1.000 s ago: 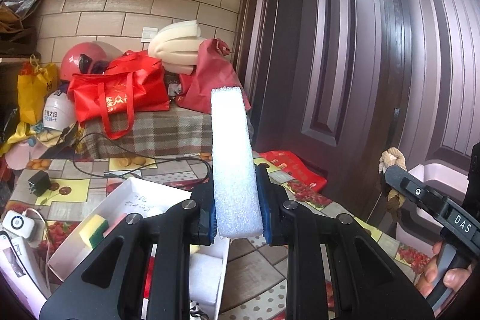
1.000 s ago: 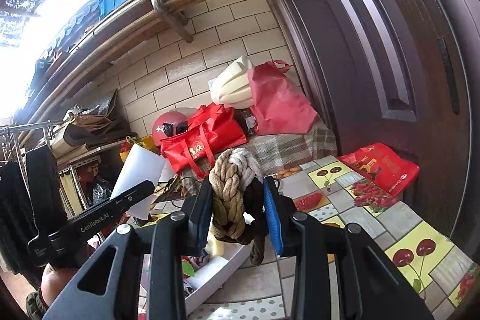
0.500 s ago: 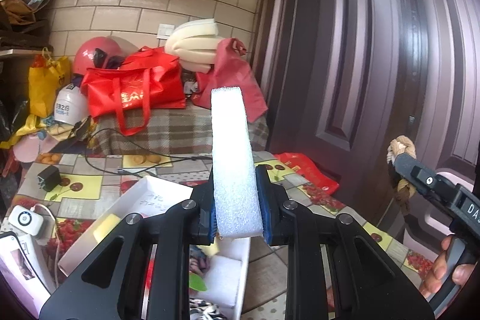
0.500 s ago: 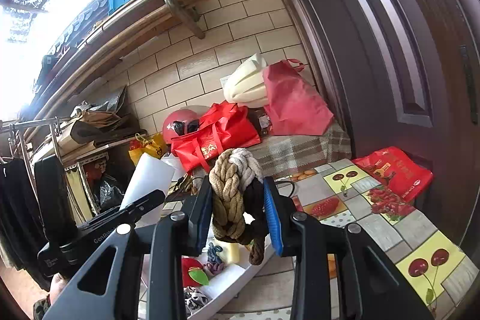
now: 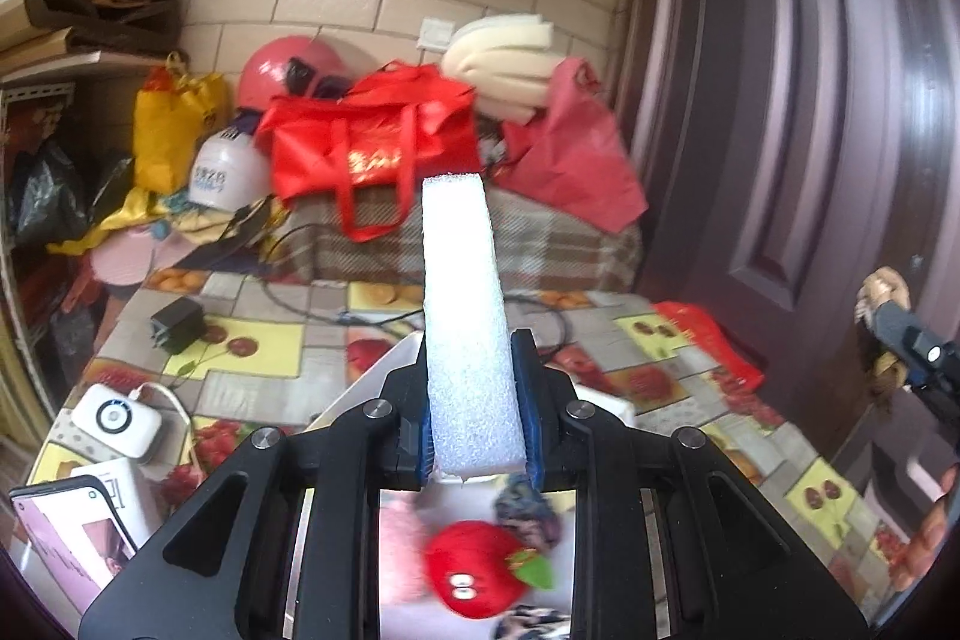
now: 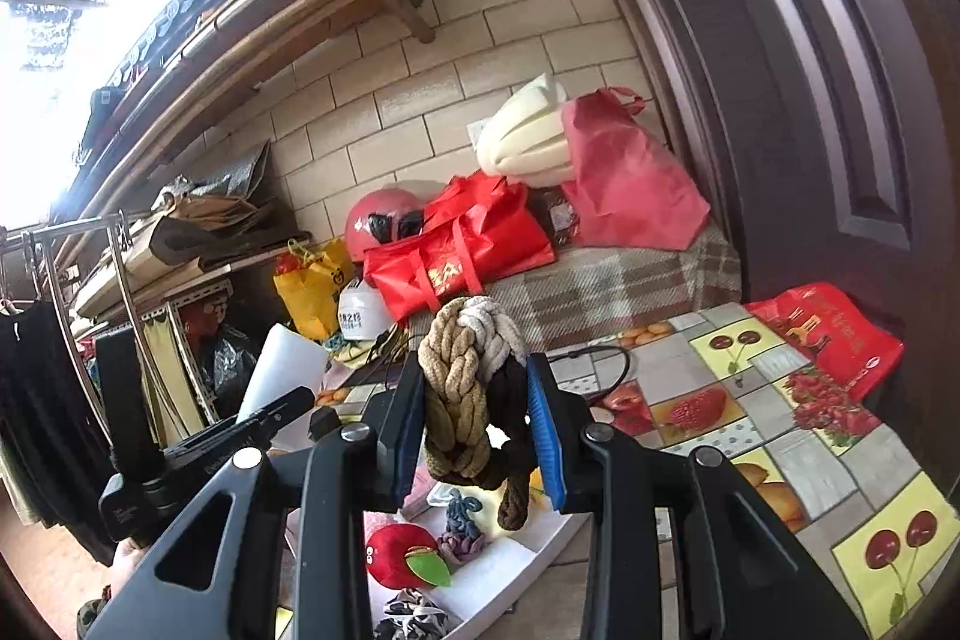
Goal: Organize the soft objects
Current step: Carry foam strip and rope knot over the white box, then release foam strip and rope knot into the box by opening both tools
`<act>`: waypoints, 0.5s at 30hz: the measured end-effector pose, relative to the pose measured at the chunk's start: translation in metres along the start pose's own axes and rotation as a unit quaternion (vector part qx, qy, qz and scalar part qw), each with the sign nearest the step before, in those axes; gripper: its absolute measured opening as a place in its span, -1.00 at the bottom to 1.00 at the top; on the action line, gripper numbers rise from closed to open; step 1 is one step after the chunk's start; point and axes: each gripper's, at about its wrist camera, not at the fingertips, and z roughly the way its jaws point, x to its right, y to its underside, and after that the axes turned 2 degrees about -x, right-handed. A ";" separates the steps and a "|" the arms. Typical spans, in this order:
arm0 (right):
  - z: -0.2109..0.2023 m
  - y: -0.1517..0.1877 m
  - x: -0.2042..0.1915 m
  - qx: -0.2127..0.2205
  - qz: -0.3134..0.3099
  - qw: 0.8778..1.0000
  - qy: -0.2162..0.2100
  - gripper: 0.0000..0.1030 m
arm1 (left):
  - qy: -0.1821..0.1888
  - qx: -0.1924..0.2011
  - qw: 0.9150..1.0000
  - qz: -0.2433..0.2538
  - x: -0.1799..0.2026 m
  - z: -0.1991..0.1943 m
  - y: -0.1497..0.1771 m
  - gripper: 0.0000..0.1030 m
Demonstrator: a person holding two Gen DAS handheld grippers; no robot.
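My left gripper [image 5: 474,406] is shut on a white foam block [image 5: 462,316] that stands upright between the pads, held above a white box [image 5: 366,388]. A red plush apple [image 5: 480,568] lies in the box below it. My right gripper [image 6: 480,436] is shut on a knotted rope toy [image 6: 468,388] of tan, white and dark strands, held above the same white box [image 6: 528,556]. The plush apple [image 6: 402,556] and several scrunchies [image 6: 462,526] lie in it. The left gripper with the foam block [image 6: 282,364] shows at the left of the right wrist view. The right gripper's rope [image 5: 882,292] shows at the right edge of the left wrist view.
The table has a fruit-print cloth [image 6: 780,448]. On it are a red packet [image 6: 828,334], a black charger [image 5: 177,322], a white device [image 5: 117,418] and a phone box [image 5: 78,526]. Red bags [image 5: 372,154] and a helmet [image 5: 282,70] sit behind. A dark door [image 5: 810,100] stands at right.
Both grippers have moved over the white box with their loads; the left view has tipped down, so the plush apple now shows beneath the foam block. Both stay shut.
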 end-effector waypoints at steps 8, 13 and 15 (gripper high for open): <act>0.053 0.008 -0.012 -0.058 0.010 0.998 -0.018 -0.37 | -0.020 -0.046 0.999 -0.007 -0.018 0.035 0.019 -0.58; 0.098 0.031 -0.010 -0.123 0.040 0.991 -0.025 -0.37 | -0.023 -0.079 0.997 -0.002 -0.019 0.056 0.033 -0.58; 0.113 0.045 -0.009 -0.147 0.050 0.988 -0.025 -0.37 | -0.024 -0.090 0.996 0.002 -0.017 0.063 0.037 -0.58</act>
